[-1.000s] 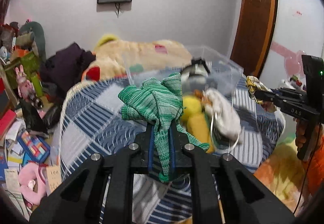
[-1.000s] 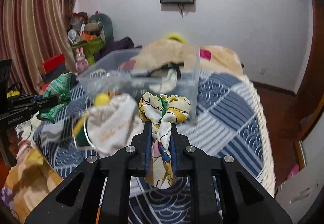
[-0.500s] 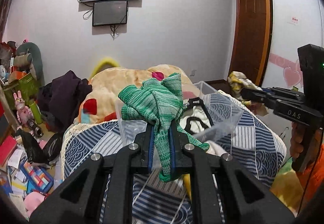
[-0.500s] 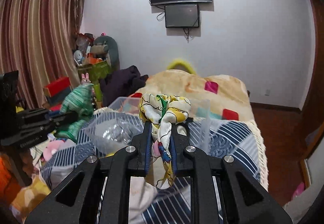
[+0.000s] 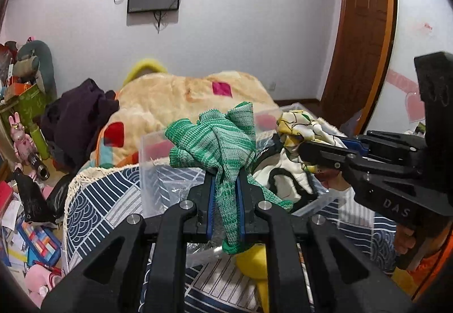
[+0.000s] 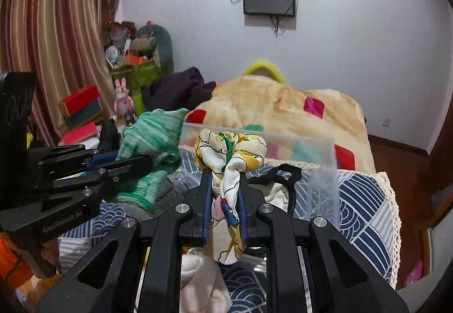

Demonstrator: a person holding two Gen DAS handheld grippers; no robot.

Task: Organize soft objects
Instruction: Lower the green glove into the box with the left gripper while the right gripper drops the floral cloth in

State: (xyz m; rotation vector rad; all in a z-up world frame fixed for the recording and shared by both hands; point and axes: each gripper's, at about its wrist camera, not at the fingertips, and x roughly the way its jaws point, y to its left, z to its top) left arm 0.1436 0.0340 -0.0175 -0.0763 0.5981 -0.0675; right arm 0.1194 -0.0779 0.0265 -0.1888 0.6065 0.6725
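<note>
My left gripper [image 5: 225, 180] is shut on a green knitted cloth [image 5: 218, 140] and holds it above the near wall of a clear plastic bin [image 5: 154, 171] on the bed. My right gripper [image 6: 225, 180] is shut on a yellow and white printed silk scarf [image 6: 229, 151], held over the same bin [image 6: 322, 171]. In the left wrist view the right gripper [image 5: 305, 150] comes in from the right with the scarf [image 5: 297, 126]. In the right wrist view the left gripper [image 6: 147, 161] comes in from the left with the green cloth [image 6: 150, 140]. A white garment with black trim [image 5: 288, 174] lies in the bin.
The bin stands on a blue and white patterned bedspread [image 6: 362, 211]. A beige fleece blanket [image 5: 175, 97] and a dark purple garment [image 5: 76, 114] lie behind it. A yellow item [image 5: 254, 259] lies below my left gripper. Toys and boxes crowd the floor at left [image 5: 25, 222].
Both grippers have moved forward and closer together over the bin, each still holding its cloth. The view has dropped slightly since half a second ago.
</note>
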